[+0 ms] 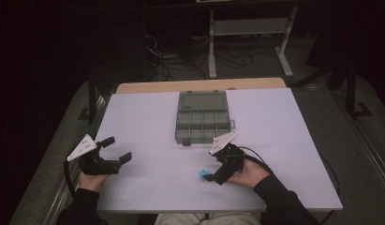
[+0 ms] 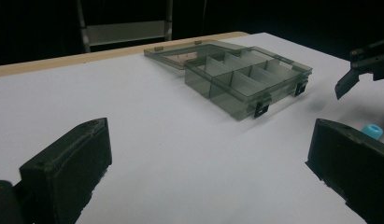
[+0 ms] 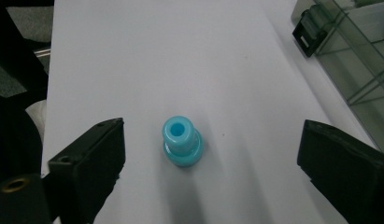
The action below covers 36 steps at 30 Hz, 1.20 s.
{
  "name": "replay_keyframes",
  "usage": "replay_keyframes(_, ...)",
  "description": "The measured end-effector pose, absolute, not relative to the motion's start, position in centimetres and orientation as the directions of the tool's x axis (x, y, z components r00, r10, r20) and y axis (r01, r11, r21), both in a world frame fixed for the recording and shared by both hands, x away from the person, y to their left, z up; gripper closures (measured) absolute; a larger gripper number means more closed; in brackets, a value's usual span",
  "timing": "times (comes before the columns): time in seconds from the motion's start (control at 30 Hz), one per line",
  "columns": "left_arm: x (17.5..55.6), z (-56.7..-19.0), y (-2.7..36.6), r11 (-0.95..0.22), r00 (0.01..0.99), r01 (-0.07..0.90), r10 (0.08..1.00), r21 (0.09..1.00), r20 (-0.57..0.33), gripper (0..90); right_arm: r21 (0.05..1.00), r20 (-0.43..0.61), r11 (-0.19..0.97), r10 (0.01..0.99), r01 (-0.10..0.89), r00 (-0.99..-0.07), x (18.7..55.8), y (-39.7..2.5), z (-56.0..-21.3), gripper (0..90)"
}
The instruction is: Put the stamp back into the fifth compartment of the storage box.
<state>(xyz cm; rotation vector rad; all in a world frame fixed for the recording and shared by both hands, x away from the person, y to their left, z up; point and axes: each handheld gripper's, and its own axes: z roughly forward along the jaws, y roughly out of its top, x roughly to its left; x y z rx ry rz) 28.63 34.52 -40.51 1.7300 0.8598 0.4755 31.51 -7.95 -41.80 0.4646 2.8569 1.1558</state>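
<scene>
Right gripper (image 3: 213, 154): jaws spread wide, straddling without touching a blue plastic spool (image 3: 181, 141) that stood upright on the white table (image 1: 148, 117). Left gripper (image 1: 116, 149): jaws apart, empty, well left. Open grey compartment box (image 1: 202, 118): beyond, mid-table.

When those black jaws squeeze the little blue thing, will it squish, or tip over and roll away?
The little blue piece looks like hard, glossy plastic, so it probably won't squish, though it may be a bit slippery. It stands upright on a wider round base, so it should stay put. If knocked onto its side, its round shape could let it roll on the smooth white table. It is likely very light.
</scene>
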Motion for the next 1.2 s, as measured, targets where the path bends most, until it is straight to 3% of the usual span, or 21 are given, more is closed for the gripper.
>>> replay_keyframes(0.4,28.6,-40.5,34.5,-0.146,0.658,0.311,0.746,0.939,-0.102,0.0,0.643,0.073,0.731,0.236,0.227,-0.969,31.2,-6.7,-42.2,25.9)
replay_keyframes(1.07,28.6,-40.6,34.4,-0.147,0.658,0.312,0.747,0.939,-0.101,0.0,0.621,0.101,0.752,0.202,0.22,-0.974,31.3,-6.1,-42.5,71.0)
replay_keyframes(1.2,28.6,-40.6,34.4,-0.147,0.658,0.312,0.747,0.938,-0.102,0.0,0.621,0.11,0.752,0.196,0.221,-0.974,31.4,-6.1,-42.2,71.2)
